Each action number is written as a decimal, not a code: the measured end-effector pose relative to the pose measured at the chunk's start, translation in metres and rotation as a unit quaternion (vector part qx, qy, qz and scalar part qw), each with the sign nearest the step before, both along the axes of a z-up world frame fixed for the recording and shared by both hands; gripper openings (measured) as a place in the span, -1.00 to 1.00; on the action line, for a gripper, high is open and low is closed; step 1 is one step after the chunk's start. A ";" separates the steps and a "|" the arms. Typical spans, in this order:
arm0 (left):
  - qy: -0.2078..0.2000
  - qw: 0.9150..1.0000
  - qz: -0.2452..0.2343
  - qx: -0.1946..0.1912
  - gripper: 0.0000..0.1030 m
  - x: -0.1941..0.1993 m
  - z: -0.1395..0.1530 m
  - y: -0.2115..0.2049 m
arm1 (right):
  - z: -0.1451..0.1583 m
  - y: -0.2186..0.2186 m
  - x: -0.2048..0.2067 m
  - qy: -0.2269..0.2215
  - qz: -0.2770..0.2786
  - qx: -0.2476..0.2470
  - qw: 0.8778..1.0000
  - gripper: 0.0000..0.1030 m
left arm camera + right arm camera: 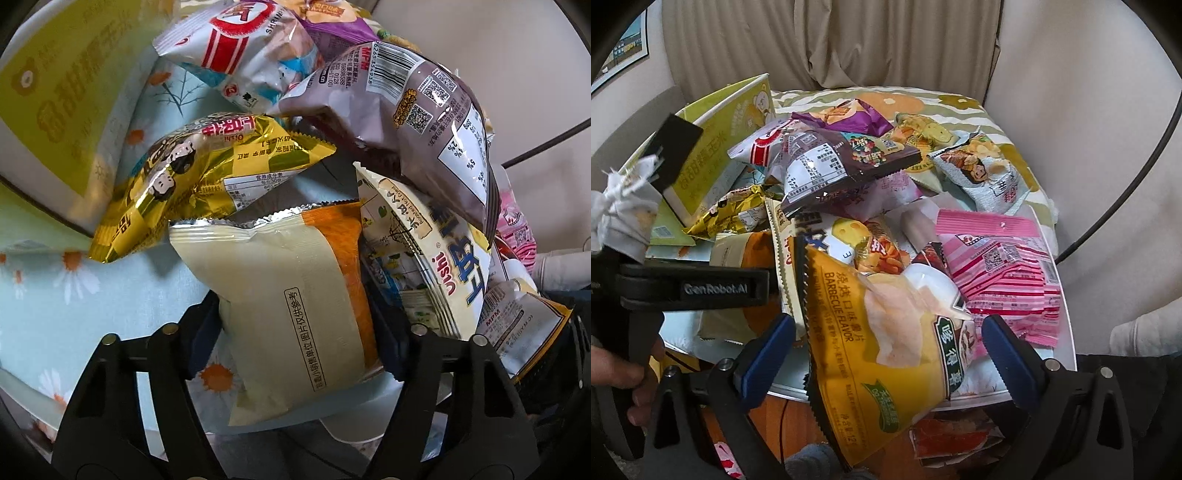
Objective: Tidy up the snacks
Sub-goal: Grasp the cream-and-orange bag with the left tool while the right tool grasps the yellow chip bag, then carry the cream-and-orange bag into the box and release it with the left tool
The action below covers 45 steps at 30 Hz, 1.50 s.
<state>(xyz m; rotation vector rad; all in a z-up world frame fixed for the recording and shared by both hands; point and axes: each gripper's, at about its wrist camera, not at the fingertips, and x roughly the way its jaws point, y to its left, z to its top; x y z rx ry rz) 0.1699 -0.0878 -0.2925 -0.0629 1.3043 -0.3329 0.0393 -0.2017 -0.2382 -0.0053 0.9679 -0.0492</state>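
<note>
A pile of snack bags lies on a table under a floral cloth [55, 306]. In the left wrist view a cream and orange bag [280, 266] stands between the fingers of my left gripper [295, 310], and both blue pads press its sides. In the right wrist view a yellow barbecue chips bag [849, 369] hangs over the table's near edge, between the blue pads of my right gripper [888, 328]. A thin gap shows on each side of it, so the pads do not press it. The left gripper's black body [701, 288] reaches in from the left there.
Around the held bag lie a gold bag [177, 184], a brown bag [424, 122], a white bag [436, 266] and a red-and-white shrimp bag [240, 48]. A yellow-green box [713, 147] stands at the back left. A pink bag [1008, 273] lies near the white table edge [1067, 332].
</note>
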 end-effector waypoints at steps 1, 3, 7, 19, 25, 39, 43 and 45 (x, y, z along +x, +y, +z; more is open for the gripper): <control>-0.001 1.000 -0.001 -0.001 0.26 -0.003 -0.002 0.000 | 0.000 0.000 0.000 0.001 0.003 0.003 1.000 0.95; -0.001 1.000 -0.004 0.001 0.23 -0.008 -0.002 0.000 | -0.002 -0.003 0.002 0.003 0.008 0.014 1.000 0.95; -0.004 1.000 -0.001 0.008 0.23 -0.019 0.001 0.011 | -0.007 -0.010 0.008 0.016 0.015 0.054 0.998 0.94; -0.025 0.999 0.025 0.016 0.21 -0.064 0.025 0.028 | -0.017 -0.023 0.012 0.048 0.027 0.158 0.986 0.39; -0.046 0.998 0.040 0.017 0.21 -0.074 0.045 0.028 | 0.000 -0.024 -0.001 0.022 0.038 0.152 0.987 0.35; -0.145 0.985 0.097 0.014 0.21 -0.084 0.163 0.077 | 0.090 -0.012 0.004 -0.059 0.093 0.135 0.985 0.35; -0.177 0.977 0.117 0.015 0.21 -0.077 0.198 0.104 | 0.123 0.005 0.020 -0.087 0.116 0.133 0.980 0.35; -0.189 0.974 0.125 0.019 0.21 -0.072 0.213 0.117 | 0.141 0.016 0.029 -0.097 0.126 0.134 0.978 0.35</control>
